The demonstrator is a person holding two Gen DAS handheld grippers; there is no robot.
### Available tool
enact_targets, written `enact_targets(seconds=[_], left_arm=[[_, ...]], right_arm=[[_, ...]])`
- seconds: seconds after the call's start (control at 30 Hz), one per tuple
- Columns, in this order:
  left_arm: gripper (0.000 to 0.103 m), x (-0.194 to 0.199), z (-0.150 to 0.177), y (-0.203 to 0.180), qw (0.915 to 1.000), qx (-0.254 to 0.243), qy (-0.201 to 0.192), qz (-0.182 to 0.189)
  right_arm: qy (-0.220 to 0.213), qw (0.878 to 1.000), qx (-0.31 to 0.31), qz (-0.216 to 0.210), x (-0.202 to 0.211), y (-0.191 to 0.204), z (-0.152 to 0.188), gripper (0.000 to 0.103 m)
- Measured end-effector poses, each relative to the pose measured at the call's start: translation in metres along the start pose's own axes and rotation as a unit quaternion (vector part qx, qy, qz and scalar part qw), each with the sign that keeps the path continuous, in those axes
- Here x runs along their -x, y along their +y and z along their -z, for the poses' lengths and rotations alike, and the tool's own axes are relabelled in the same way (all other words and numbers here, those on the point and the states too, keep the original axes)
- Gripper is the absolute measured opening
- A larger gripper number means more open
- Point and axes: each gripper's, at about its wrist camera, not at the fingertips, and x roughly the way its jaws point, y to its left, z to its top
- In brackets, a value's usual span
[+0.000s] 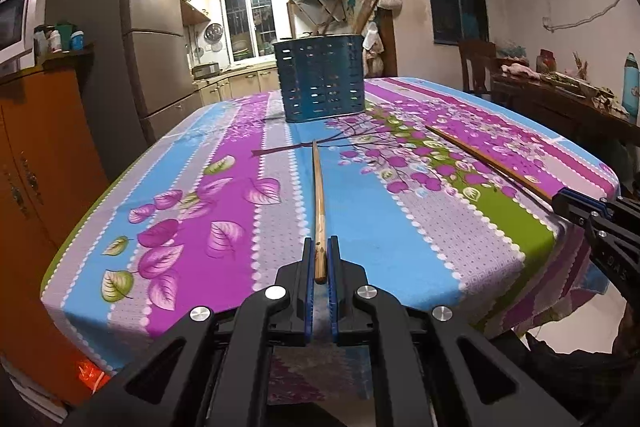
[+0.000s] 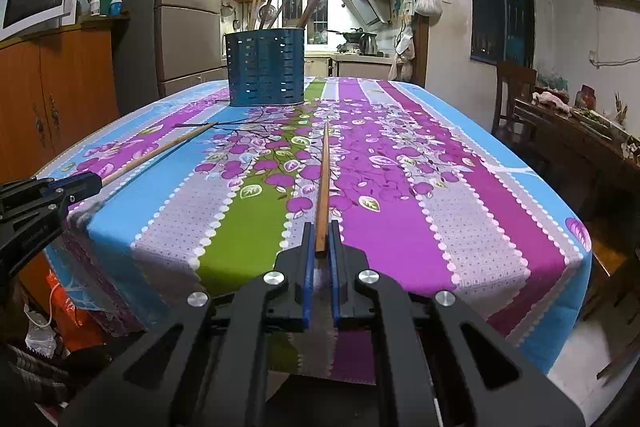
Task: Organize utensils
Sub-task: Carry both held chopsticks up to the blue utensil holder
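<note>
My left gripper [image 1: 320, 259] is clamped on the near end of one chopstick [image 1: 318, 203]; my right gripper [image 2: 320, 243] is clamped on the other chopstick [image 2: 323, 183]. Both sticks point toward the blue perforated holder [image 2: 264, 69], which stands near the table's far edge with other utensils already upright in it. I judge the end grip leaves the tips free to drop in. The floral tablecloth [image 2: 400, 195] looks soft and overhangs the near edge. Kitchen doorway and fridge lie beyond; dim room.
</note>
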Motion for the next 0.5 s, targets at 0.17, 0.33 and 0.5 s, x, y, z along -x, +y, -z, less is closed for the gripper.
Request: enact_targets(seconds=[0.17,0.33,0.5], left_arm=[[0.007,0.0,-0.005,0.011,0.9999,0.01,0.0,-0.013],[0.007,0.0,-0.009,0.019,0.9996,0.012,0.002,-0.024],[0.007,0.001,-0.015,0.028,0.9993,0.017,0.0,-0.034]], right_arm=[[-0.005,1.0,-0.001,0.003,-0.001,-0.002,-0.008,0.005],[-0.012,1.0,0.008,0.004,-0.003,-0.002,-0.019,0.005],[-0.026,0.999,0.026,0.002,-0.004,0.001,-0.032,0.005]])
